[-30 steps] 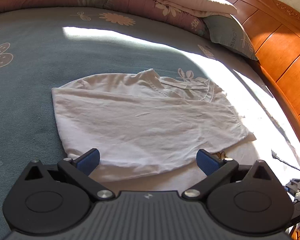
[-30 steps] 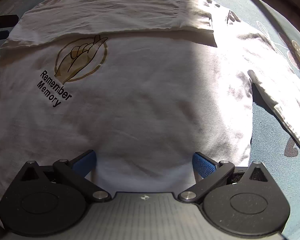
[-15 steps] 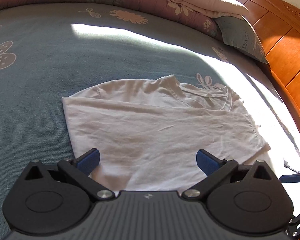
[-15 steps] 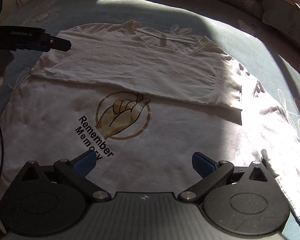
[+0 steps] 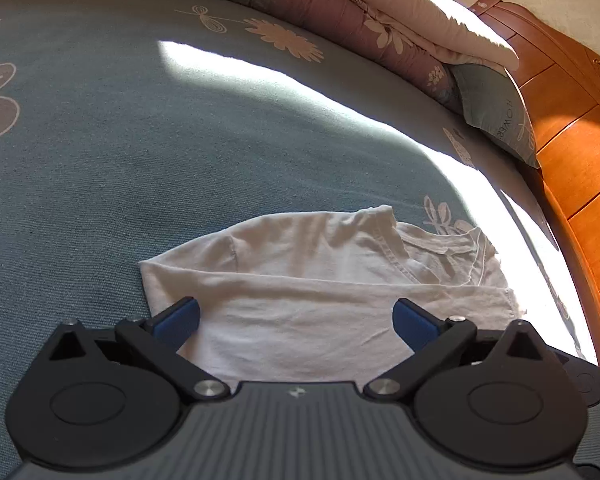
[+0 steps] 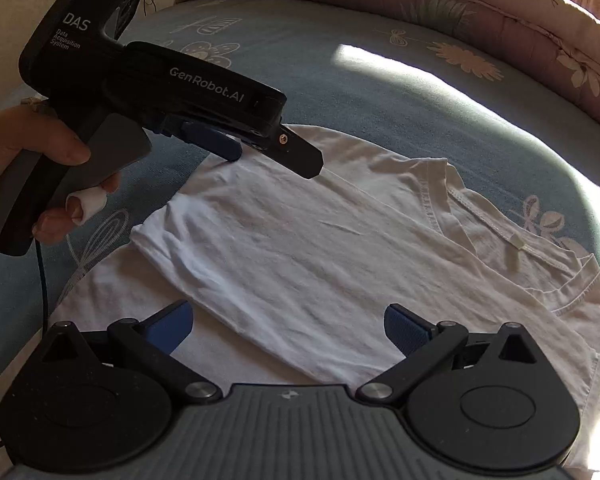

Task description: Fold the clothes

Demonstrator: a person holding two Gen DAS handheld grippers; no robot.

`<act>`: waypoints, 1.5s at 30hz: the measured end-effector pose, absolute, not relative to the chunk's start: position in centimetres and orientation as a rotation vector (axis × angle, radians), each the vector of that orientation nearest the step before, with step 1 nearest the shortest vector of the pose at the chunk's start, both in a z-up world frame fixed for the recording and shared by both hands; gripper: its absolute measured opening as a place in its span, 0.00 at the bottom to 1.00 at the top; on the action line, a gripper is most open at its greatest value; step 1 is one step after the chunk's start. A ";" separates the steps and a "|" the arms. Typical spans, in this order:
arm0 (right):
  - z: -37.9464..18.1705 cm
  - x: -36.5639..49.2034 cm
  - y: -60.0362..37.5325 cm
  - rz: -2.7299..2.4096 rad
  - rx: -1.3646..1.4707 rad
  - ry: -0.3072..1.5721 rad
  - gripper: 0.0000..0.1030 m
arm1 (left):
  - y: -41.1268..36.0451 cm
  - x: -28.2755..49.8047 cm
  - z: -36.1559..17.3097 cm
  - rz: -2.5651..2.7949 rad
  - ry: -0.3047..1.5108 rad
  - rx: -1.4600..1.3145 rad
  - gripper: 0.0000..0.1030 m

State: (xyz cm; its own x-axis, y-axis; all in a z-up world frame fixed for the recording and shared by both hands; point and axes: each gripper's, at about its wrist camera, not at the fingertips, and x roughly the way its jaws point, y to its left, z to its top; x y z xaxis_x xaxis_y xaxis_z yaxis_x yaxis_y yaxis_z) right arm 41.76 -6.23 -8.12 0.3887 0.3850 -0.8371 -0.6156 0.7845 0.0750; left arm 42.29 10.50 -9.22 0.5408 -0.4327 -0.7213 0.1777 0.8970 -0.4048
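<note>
A white T-shirt [image 6: 312,248] is laid flat on the bed [image 5: 100,152], which is covered with a blue-grey sheet printed with pale flowers. One side of the shirt is folded over its body, so that a long straight fold edge is seen running across the cloth in both views. The neckline and a small tag are turned toward the wooden headboard [image 5: 572,128].

The left gripper [image 5: 296,316] is held low above the near edge of the shirt. Its blue-padded fingers [image 5: 178,318] are spread wide apart and nothing is grasped between them. In the right wrist view the same left gripper [image 6: 276,158] is seen from the side, poised over the far corner of the folded cloth; whether a tip is touching the fabric cannot be told from this angle. It is gripped at the handle by a hand [image 6: 40,172], one finger of which is wrapped in white tape.

The right gripper [image 6: 286,326] is likewise released, its fingers [image 6: 406,328] parted over the lower part of the shirt with no cloth pinched.

A rolled pink floral quilt [image 5: 340,4] is stacked along the far side of the bed, and a grey-green pillow [image 5: 496,108] is propped beside the headboard. A bright band of sunlight is cast across the sheet and the collar end of the shirt.
</note>
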 end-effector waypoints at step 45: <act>-9.7 39.8 -16.4 0.306 -0.188 0.978 1.00 | 3.3 36.6 -9.0 -0.477 1.116 0.009 0.99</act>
State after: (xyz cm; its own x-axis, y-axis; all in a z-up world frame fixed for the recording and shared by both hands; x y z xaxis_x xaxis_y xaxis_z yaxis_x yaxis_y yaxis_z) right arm 39.79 -16.43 -9.71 0.5209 0.1698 -0.8365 -0.3377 0.9411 -0.0192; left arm 36.61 3.30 -9.01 0.3493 -0.3639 -0.8635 0.3723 0.8995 -0.2285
